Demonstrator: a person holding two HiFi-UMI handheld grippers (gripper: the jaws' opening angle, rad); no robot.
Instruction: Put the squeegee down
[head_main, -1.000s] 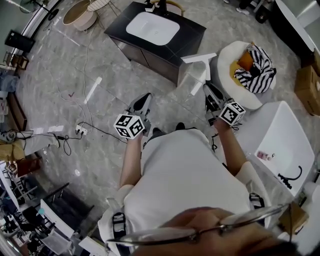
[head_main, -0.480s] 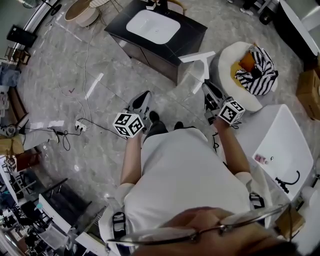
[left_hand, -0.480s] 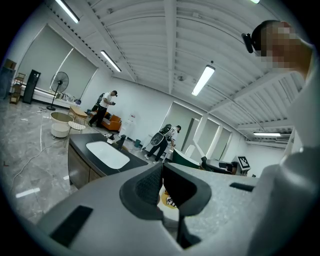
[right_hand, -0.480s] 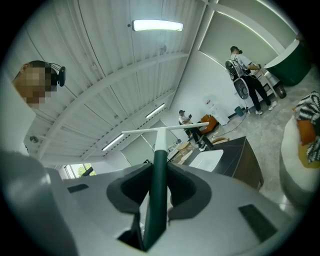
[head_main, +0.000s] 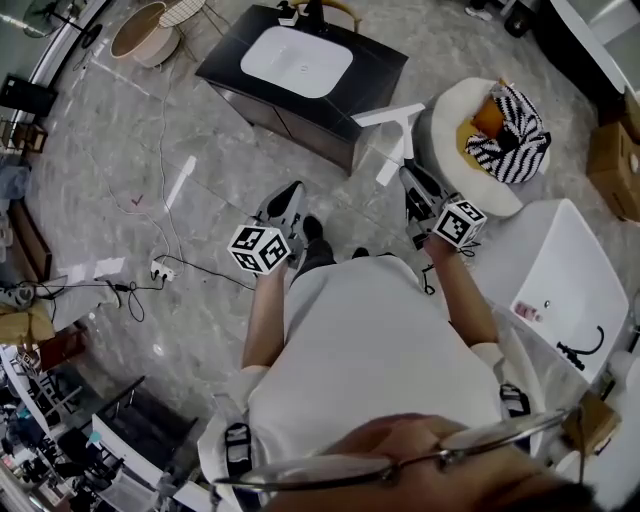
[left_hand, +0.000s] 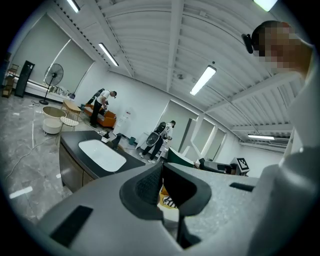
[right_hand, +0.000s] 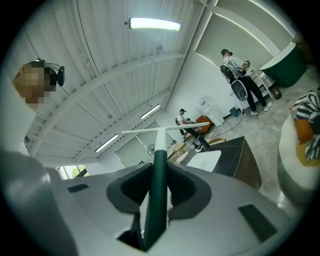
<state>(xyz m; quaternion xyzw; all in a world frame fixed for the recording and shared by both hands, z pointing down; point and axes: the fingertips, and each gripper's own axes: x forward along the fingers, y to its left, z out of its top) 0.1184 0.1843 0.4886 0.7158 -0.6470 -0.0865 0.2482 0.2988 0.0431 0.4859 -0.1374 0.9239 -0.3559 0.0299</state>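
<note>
The squeegee (right_hand: 159, 150) has a dark green handle and a white T-shaped blade. My right gripper (right_hand: 157, 186) is shut on the handle, with the blade sticking out ahead of the jaws. In the head view the squeegee (head_main: 397, 125) hangs in the air beside the black vanity (head_main: 380, 60), held out by my right gripper (head_main: 412, 180). My left gripper (head_main: 292, 195) is at the person's left, over the floor, apart from the squeegee. In the left gripper view my left gripper (left_hand: 162, 182) is shut with nothing between its jaws.
The vanity carries a white sink basin (head_main: 297, 60). A round white seat (head_main: 450, 115) with a striped cloth (head_main: 515, 135) stands to the right. A white tub (head_main: 570, 280) is at the right edge. A power strip and cables (head_main: 160, 268) lie on the marble floor. People stand far off.
The left gripper has drifted slightly over the floor. The right gripper stays in place with the squeegee still in its jaws. The head view has shifted a little.
</note>
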